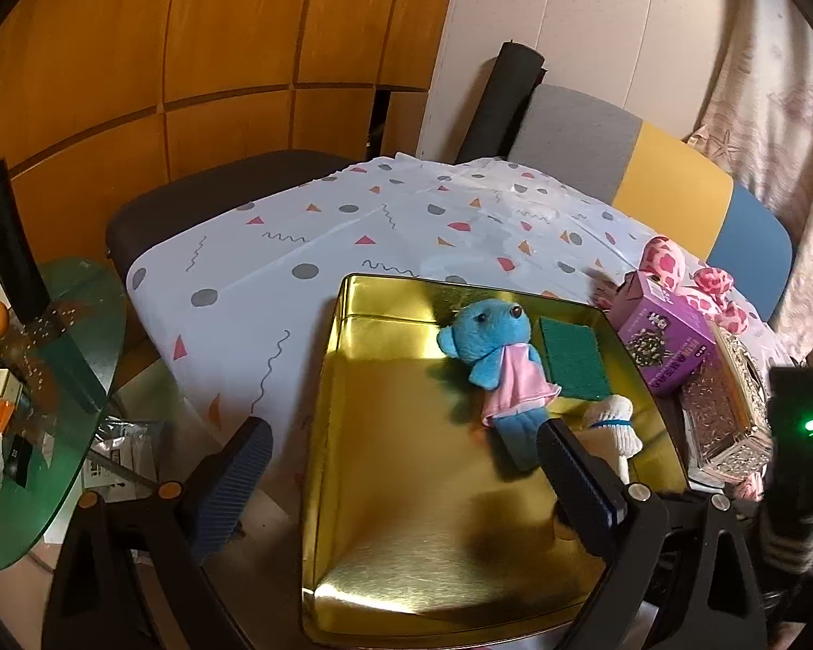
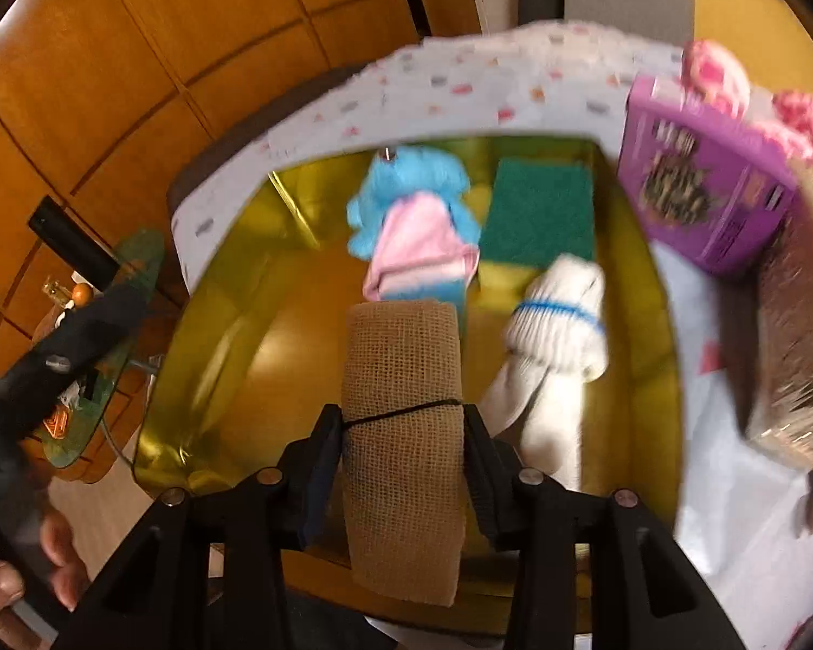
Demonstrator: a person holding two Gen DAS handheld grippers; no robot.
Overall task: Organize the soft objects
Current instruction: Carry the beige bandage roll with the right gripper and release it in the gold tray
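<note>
- right gripper (image 2: 404, 422) pinches tan bandage roll (image 2: 404, 379) mid-body, over gold tin (image 2: 217, 292)
- roll looks light, squashy; grip gently
- left gripper (image 1: 401, 466) spread, empty

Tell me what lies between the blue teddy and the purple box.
A green scouring pad lies flat in the gold tin, between the blue teddy and the purple box; clearest in the left wrist view.
</note>
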